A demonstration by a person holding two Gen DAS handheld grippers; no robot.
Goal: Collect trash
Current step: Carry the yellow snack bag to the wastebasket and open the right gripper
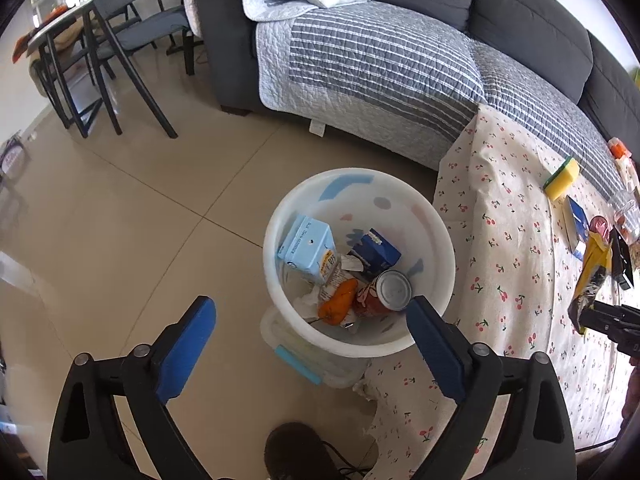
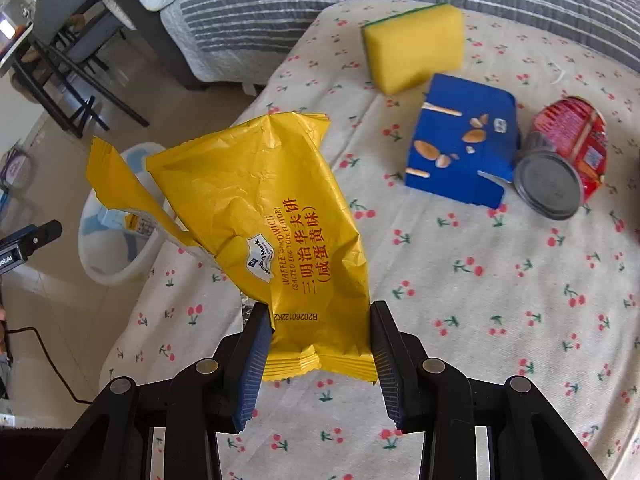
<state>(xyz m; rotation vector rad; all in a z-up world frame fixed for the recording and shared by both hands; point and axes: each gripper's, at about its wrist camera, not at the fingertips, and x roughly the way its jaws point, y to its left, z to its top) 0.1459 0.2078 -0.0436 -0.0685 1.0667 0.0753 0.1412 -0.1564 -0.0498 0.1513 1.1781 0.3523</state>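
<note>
Wrapper (image 2: 256, 216), yellow and crumpled, sits clamped in the right gripper (image 2: 318, 364) above the cherry-print tablecloth (image 2: 480, 280). At two o'clock lie a sponge (image 2: 416, 48), a blue box (image 2: 464, 140) and a red can (image 2: 568, 152). At nine o'clock stands the white bin (image 1: 360, 340), where the left gripper (image 1: 312, 320) hangs with jaws spread, empty, above a carton (image 1: 308, 244) and a can (image 1: 384, 292).

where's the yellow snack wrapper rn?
In the right wrist view the yellow snack wrapper is clamped in the right gripper, held above the cherry-print tablecloth, left of the blue box, with the white bin beyond.
</note>
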